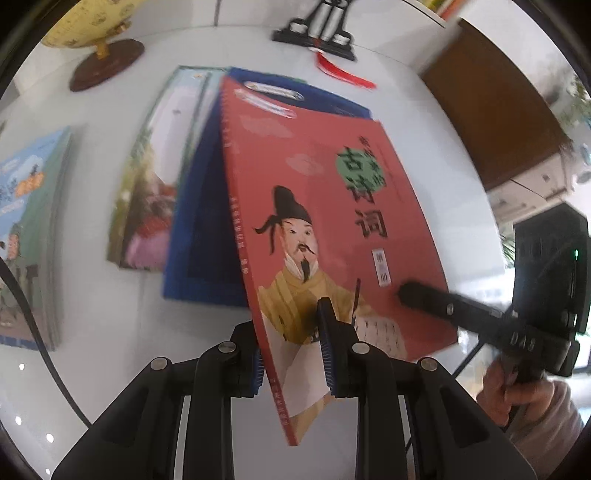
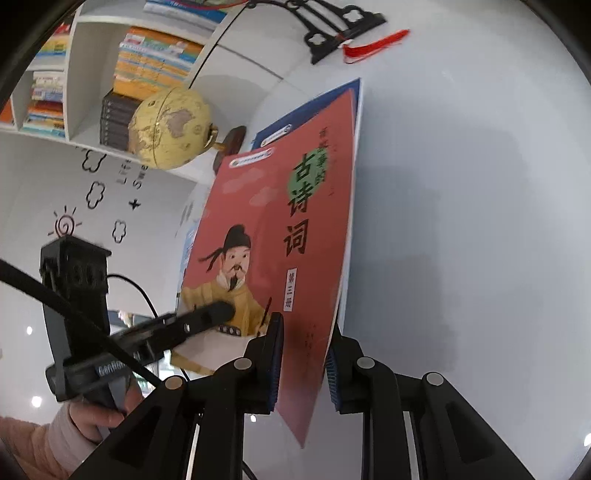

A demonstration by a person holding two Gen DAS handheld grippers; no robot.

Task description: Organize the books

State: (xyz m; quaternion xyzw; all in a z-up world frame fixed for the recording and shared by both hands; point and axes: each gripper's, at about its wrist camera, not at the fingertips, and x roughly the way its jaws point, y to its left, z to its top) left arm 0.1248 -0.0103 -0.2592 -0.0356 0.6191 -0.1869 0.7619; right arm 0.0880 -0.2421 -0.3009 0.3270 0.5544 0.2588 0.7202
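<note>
1. Both pairs of jaws pinch the same red book (image 1: 332, 206), one at each lower corner.
2. On my left gripper (image 1: 291, 354), the blue pads (image 1: 327, 354) press the cover near its spine edge, with the book rising tilted between them.
3. My right gripper (image 2: 304, 365) clamps the opposite edge of the red book (image 2: 280, 236), one pad on the cover and one behind it.
4. From the left wrist I see the right gripper (image 1: 476, 317) reaching in from the right, its fingertip lying on the cover, with a hand (image 1: 506, 391) and a pale sleeve behind it.
5. From the right wrist I see the left gripper (image 2: 177, 328) coming in from the left, held by a hand (image 2: 96, 417) in a pinkish sleeve.
6. Held clear of the white table (image 1: 122, 317), the red book leans over a blue book (image 1: 201, 236) lying flat below it.
7. Left of the blue book lies a green book (image 1: 147, 192), partly under it; another book (image 1: 26, 236) lies well apart at the far left.
8. A globe (image 1: 92, 33) stands at the far left of the table; a black stand (image 1: 317, 33) with a red tassel (image 1: 343, 74) sits at the far edge.
9. A brown box (image 1: 491, 110) is on the right.
10. Shelves (image 2: 74, 74) with stacked books show beyond the globe (image 2: 170, 129).
</note>
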